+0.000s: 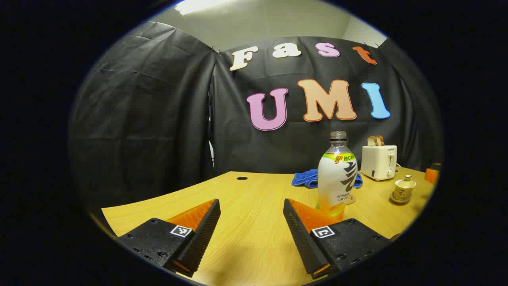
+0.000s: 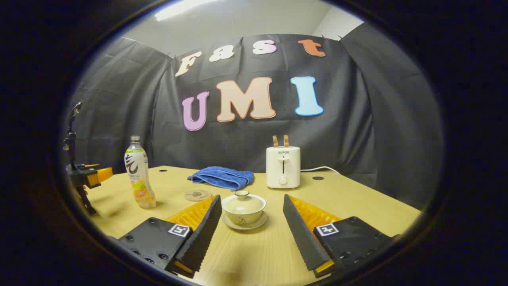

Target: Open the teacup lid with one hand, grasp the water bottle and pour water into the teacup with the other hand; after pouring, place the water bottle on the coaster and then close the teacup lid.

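A capless water bottle [image 1: 337,178] with a white and green label stands upright on the wooden table [image 1: 254,238], ahead of my left gripper [image 1: 252,214] and slightly to its right. That gripper is open and holds nothing. In the right gripper view the lidded teacup [image 2: 243,207] sits on its saucer directly ahead of my right gripper [image 2: 252,212], just beyond the open fingertips. The bottle [image 2: 139,174] stands at the left there, with a round coaster [image 2: 197,195] behind and between bottle and cup. The left gripper [image 2: 89,176] shows at the far left. The teacup [image 1: 404,187] is small at the right in the left gripper view.
A white toaster [image 2: 282,167] with bread slices stands at the back of the table, its cord trailing right. A folded blue towel [image 2: 222,176] lies left of it. An orange object [image 1: 432,174] sits at the far right table edge. Cable holes [image 1: 242,178] dot the tabletop.
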`<state>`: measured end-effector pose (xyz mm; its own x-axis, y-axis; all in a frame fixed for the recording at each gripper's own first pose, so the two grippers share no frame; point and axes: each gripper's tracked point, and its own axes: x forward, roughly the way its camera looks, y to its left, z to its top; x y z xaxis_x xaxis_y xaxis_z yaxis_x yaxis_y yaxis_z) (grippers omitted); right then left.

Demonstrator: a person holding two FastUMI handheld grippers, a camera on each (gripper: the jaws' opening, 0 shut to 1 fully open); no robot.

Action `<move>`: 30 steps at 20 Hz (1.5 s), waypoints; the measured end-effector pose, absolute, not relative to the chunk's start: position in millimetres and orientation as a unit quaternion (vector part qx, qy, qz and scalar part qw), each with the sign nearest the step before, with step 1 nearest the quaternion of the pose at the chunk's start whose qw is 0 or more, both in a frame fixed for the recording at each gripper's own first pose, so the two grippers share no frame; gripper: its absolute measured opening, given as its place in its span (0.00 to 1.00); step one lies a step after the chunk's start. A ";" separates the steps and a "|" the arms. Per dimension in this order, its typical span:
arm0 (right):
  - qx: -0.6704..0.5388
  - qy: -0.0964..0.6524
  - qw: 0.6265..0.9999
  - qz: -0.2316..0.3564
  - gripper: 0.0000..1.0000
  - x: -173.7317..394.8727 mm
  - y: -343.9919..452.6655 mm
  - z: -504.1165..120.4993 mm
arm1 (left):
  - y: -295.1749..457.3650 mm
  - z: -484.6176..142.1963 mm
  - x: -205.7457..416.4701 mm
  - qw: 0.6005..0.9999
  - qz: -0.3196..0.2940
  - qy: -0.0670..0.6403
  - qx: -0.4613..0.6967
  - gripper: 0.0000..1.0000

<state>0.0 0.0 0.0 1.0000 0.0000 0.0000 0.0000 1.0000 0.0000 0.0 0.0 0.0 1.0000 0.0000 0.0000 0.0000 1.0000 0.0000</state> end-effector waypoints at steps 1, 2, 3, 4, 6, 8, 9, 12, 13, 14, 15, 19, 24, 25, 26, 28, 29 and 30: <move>0.000 0.000 1.000 0.000 0.99 0.6 -0.5 -0.5 | 0.4 -0.8 -0.3 1.000 0.000 0.000 0.000 0.94; 0.000 0.000 1.000 0.000 0.99 0.8 -0.6 -0.2 | 0.3 -0.8 -0.2 1.000 -0.001 0.000 0.000 0.94; 0.000 0.000 1.000 0.000 0.99 0.8 -0.6 -0.9 | 0.3 -0.8 0.1 1.000 -0.001 0.000 0.000 0.94; 0.000 0.000 1.000 0.000 0.99 0.9 -0.5 -0.5 | 0.4 -1.2 -0.1 1.000 -0.001 0.000 0.000 0.94; 0.000 0.000 1.000 0.000 0.99 1.3 -0.9 -0.9 | 0.3 -0.5 0.3 1.000 -0.001 0.000 0.000 0.94; 0.000 -0.001 1.000 0.000 0.99 1.3 -0.8 -0.8 | 0.4 -1.4 0.2 1.000 -0.001 0.000 0.000 0.94; 0.000 -0.001 1.000 0.000 0.99 1.4 -1.1 -1.2 | 0.4 -1.1 0.1 1.000 -0.001 0.000 0.000 0.94; 0.000 -0.001 1.000 0.001 0.97 1.9 -1.2 -1.6 | 1.6 -1.1 0.6 1.000 0.003 0.000 0.000 0.94; 0.000 -0.001 1.000 0.001 0.98 2.0 -1.2 -1.9 | 1.4 -2.0 0.8 1.000 0.003 0.000 0.001 0.94; 0.000 -0.001 1.000 0.001 0.98 1.9 -1.3 -1.4 | 1.7 -1.7 0.5 1.000 0.003 0.000 0.000 0.94; 0.000 -0.001 1.000 0.001 0.99 1.9 -1.4 -1.9 | 1.3 -1.7 0.4 1.000 0.003 0.000 0.000 0.94; 0.000 -0.001 1.000 0.006 0.99 2.4 0.6 -1.5 | 0.9 -1.2 0.0 1.000 0.002 0.000 0.000 0.94; 0.000 0.000 1.000 0.010 0.99 3.4 1.4 -1.5 | 1.0 -1.8 0.1 1.000 0.002 0.000 0.000 0.94; 0.000 0.000 1.000 0.010 0.99 3.8 0.9 -2.2 | 1.0 -1.3 -0.1 1.000 0.002 0.000 0.000 0.94; 0.000 0.000 1.000 0.009 0.99 4.0 1.3 -1.9 | 0.9 -1.8 0.1 1.000 0.002 0.000 0.000 0.94; 0.000 0.000 1.000 0.010 0.99 6.3 2.7 -2.2 | 0.9 -2.0 0.1 1.000 0.002 0.000 0.001 0.94; 0.000 0.000 1.000 0.012 0.99 8.2 3.3 -2.6 | 0.9 -1.6 0.0 1.000 0.002 0.000 0.000 0.94; 0.000 0.001 1.000 0.013 0.99 9.8 4.2 -2.1 | 0.7 -1.9 0.0 1.000 0.002 0.000 0.000 0.94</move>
<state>9.8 4.2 -2.1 0.9997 0.0258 -0.0015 -0.0258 0.9997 0.0007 0.0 0.7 -1.9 1.0000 0.0044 0.0006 -0.0044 1.0000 0.0008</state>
